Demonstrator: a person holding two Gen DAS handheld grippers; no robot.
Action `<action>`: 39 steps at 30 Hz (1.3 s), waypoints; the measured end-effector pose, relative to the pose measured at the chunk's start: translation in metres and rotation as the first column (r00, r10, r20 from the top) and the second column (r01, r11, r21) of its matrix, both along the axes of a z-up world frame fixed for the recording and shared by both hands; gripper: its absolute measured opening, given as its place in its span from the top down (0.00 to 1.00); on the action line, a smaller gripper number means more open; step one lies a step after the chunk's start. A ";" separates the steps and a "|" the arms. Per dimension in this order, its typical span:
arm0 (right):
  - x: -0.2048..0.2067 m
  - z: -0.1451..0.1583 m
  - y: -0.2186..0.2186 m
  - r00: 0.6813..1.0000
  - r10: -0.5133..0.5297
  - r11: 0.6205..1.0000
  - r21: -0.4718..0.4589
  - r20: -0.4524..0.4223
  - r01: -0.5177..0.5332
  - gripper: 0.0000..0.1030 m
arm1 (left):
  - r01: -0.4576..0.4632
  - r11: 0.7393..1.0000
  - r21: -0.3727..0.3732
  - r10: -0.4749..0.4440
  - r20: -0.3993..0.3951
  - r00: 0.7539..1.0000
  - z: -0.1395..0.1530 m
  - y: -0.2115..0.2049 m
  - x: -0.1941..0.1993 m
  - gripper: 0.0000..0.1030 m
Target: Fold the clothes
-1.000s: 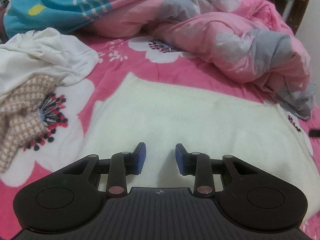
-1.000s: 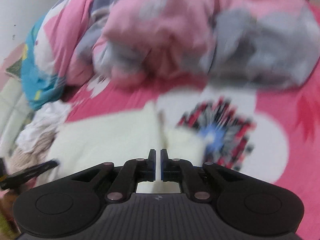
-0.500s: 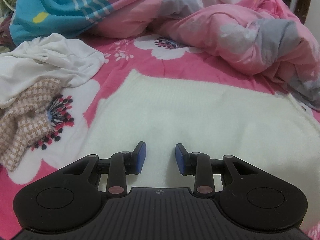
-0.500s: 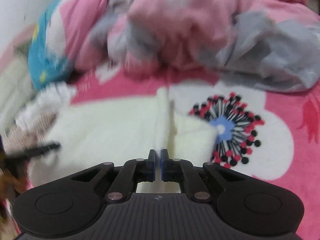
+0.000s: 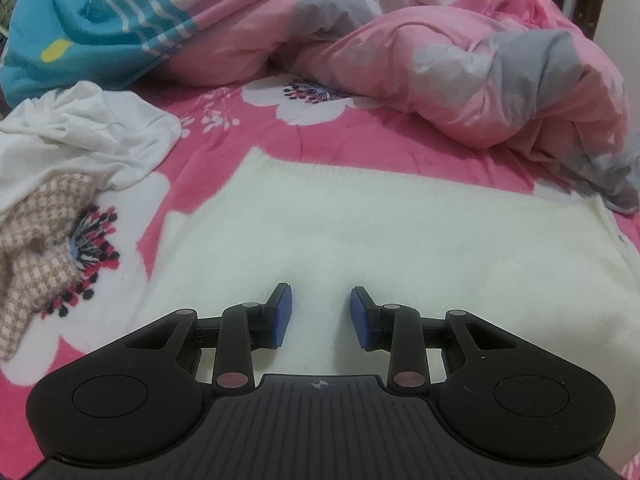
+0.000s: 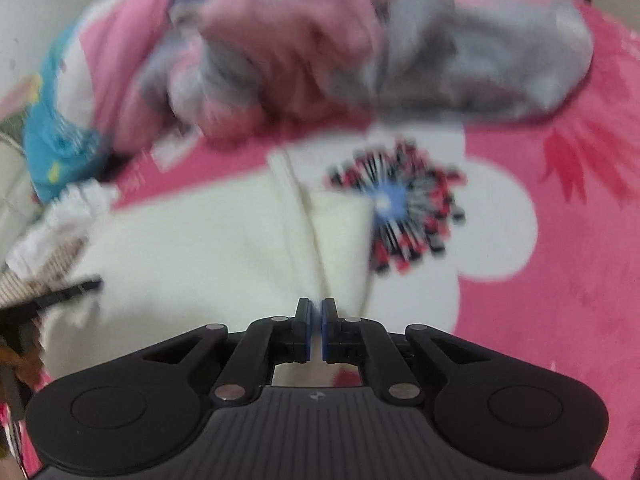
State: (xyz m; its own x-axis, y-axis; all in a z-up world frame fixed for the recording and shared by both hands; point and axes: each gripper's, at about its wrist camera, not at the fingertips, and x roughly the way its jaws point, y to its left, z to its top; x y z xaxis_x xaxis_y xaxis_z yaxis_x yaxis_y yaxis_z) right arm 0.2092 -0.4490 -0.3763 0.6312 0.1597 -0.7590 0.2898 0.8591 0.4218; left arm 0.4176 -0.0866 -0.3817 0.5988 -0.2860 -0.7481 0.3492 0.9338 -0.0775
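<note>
A cream knitted garment (image 5: 400,232) lies spread flat on the pink flowered bed sheet (image 5: 224,148). My left gripper (image 5: 320,312) hovers over its near part, open, with nothing between the blue pads. In the blurred right wrist view, a raised fold of the cream garment (image 6: 200,248) runs straight into my right gripper (image 6: 316,320), whose pads are shut on that fold. A black finger of the left gripper (image 6: 68,294) shows at the left edge of that view.
A crumpled white shirt (image 5: 80,136) and a beige houndstooth garment (image 5: 36,248) lie left of the cream one. A bunched pink and grey duvet (image 5: 460,92) fills the back and right. Blue striped bedding (image 5: 100,28) lies at the back left.
The right gripper has moved sideways with the cream fold still pinched, and its view is blurred. The left gripper has drifted slightly over the garment, jaws unchanged.
</note>
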 end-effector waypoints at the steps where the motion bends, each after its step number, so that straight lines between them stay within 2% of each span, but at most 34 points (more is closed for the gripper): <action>1: 0.002 0.001 -0.003 1.000 0.001 1.000 0.008 -0.001 -0.001 0.95 | -0.003 1.000 -0.001 0.003 0.003 1.000 0.000 0.000 0.000 0.68; 4: 0.005 0.034 -0.001 0.995 0.011 0.997 -0.073 0.096 -0.004 0.94 | -0.006 1.000 -0.003 0.007 0.013 1.000 -0.001 0.000 -0.002 0.68; 7: 0.022 0.055 0.015 0.978 0.122 0.983 -0.154 0.167 -0.096 0.94 | -0.011 1.000 -0.023 0.011 0.020 1.000 -0.003 0.002 -0.002 0.68; 11: 0.061 0.034 0.043 0.956 0.266 0.930 -0.292 0.122 -0.221 0.94 | -0.008 0.998 -0.069 0.010 0.027 1.000 -0.005 0.008 -0.002 0.68; 13: 0.080 0.007 0.042 0.968 0.251 0.905 -0.361 0.030 -0.223 0.96 | -0.001 0.996 -0.094 0.003 0.026 1.000 -0.005 0.012 -0.001 0.68; 15: 0.088 -0.006 0.027 0.986 0.168 0.934 -0.319 -0.002 -0.160 0.97 | 0.007 0.993 -0.115 -0.004 0.026 1.000 -0.001 0.018 -0.002 0.68; 16: 0.087 0.000 0.021 0.994 0.108 0.960 -0.260 0.015 -0.100 0.95 | 0.012 0.992 -0.126 -0.008 0.029 1.000 0.003 0.022 -0.004 0.68; 17: 0.084 0.010 0.020 0.997 0.064 0.971 -0.235 0.036 -0.054 0.94 | 0.018 0.989 -0.147 -0.013 0.038 0.999 0.010 0.029 -0.007 0.68; 19: 0.072 0.035 0.030 0.996 0.033 0.965 -0.263 0.087 -0.009 0.94 | 0.015 0.983 -0.183 -0.008 0.042 0.999 0.020 0.046 -0.014 0.68; 23: 0.046 0.073 0.063 0.991 0.061 0.973 -0.230 0.118 -0.033 0.94 | -0.041 0.968 -0.247 0.038 -0.017 0.999 0.033 0.101 -0.030 0.68; 26: 0.039 0.082 0.099 0.988 0.113 0.974 -0.210 0.102 -0.089 0.94 | -0.061 0.961 -0.268 0.040 -0.083 0.996 0.030 0.131 -0.037 0.68; 28: 0.047 0.080 0.127 0.983 0.164 0.967 -0.209 0.082 -0.144 0.94 | -0.056 0.961 -0.270 0.020 -0.131 0.991 0.024 0.145 -0.042 0.68; 31: 0.057 0.069 0.167 0.965 0.252 0.946 -0.229 0.072 -0.230 0.94 | -0.024 0.972 -0.232 -0.018 -0.177 0.984 0.009 0.151 -0.045 0.68; 33: 0.068 0.049 0.181 0.958 0.282 0.938 -0.225 0.048 -0.265 0.94 | -0.016 0.971 -0.238 -0.031 -0.189 0.982 -0.003 0.154 -0.047 0.68; 35: 0.079 0.018 0.188 0.950 0.310 0.921 -0.235 -0.043 -0.312 0.94 | -0.008 0.968 -0.249 -0.043 -0.197 0.979 -0.015 0.158 -0.048 0.68; 36: 0.082 0.003 0.187 0.947 0.312 0.920 -0.225 -0.076 -0.321 0.95 | 0.001 0.967 -0.255 -0.052 -0.193 0.980 -0.019 0.159 -0.049 0.68; 37: 0.082 -0.004 0.183 0.953 0.295 0.933 -0.196 -0.068 -0.303 0.96 | 0.011 0.966 -0.260 -0.061 -0.188 0.980 -0.020 0.161 -0.049 0.69; 39: 0.082 0.010 0.181 0.965 0.253 0.946 -0.191 -0.069 -0.262 0.95 | 0.032 0.964 -0.262 -0.082 -0.181 0.980 -0.020 0.163 -0.049 0.69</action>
State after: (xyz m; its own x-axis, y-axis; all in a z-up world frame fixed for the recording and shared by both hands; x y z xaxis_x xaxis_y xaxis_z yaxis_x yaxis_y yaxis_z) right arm 0.2916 -0.2677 -0.3663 0.5549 0.1569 -0.8170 0.0619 0.9715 0.2287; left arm 0.3690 0.0764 -0.4020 0.4311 -0.5128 -0.7424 0.3568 0.8526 -0.3817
